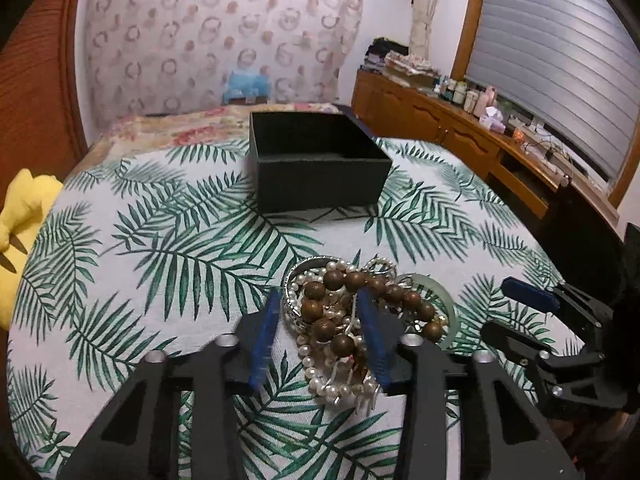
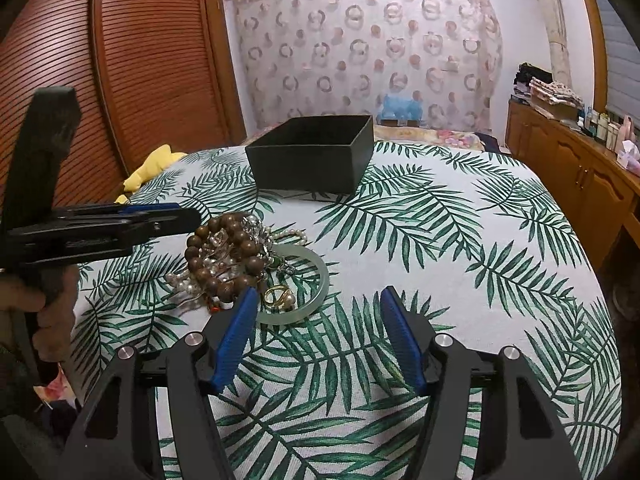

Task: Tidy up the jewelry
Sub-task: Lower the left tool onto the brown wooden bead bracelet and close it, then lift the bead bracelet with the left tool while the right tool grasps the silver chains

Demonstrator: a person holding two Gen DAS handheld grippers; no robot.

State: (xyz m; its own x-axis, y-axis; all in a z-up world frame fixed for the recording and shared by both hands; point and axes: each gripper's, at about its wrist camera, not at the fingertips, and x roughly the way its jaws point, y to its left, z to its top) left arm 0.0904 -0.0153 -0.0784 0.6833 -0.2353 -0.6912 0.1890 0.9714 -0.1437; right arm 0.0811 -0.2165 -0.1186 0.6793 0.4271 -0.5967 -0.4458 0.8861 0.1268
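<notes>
One black box [image 1: 320, 168], one wooden bead bracelet [image 2: 224, 256], one jade bangle [image 2: 316, 292], one gold ring [image 2: 278, 296], and two grippers [image 1: 320, 308] [image 2: 318, 304].

Table's got a palm-leaf cloth [image 2: 460, 248] over it. Off its left edge there's a yellow plush [image 1: 20, 216], can't really tell what it is. Behind that, a slatted wooden door [image 2: 132, 64]. A curtain [image 2: 360, 44] with ring patterns covers the back wall, with something blue [image 2: 400, 106] at its foot. Along the right runs a wooden cabinet [image 1: 440, 128] with folded fabrics [image 1: 400, 62] and small bottles [image 1: 468, 94] on top, under a window blind [image 1: 560, 56].
</notes>
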